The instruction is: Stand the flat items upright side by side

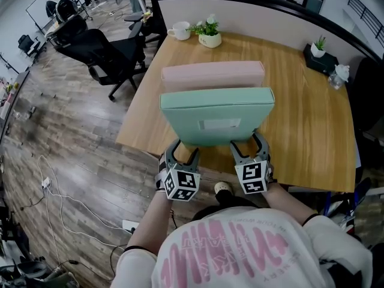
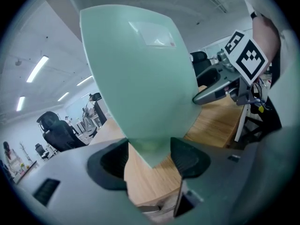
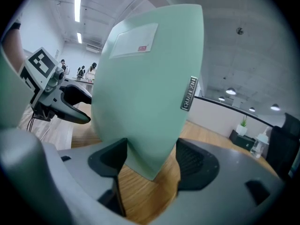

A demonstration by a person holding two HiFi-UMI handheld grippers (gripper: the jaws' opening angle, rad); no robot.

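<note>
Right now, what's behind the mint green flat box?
A pale pink flat box; only its upper part shows. The mint green flat box covers the rest, including its base.

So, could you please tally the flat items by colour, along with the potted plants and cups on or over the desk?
green flat item: 1
pink flat item: 1
potted plants: 2
white cup: 1
Total: 5

Flat cases, two: green case (image 1: 217,116), pink case (image 1: 212,75). Potted plants (image 1: 209,35) (image 1: 318,48), two. Mug (image 1: 179,30), one.
</note>
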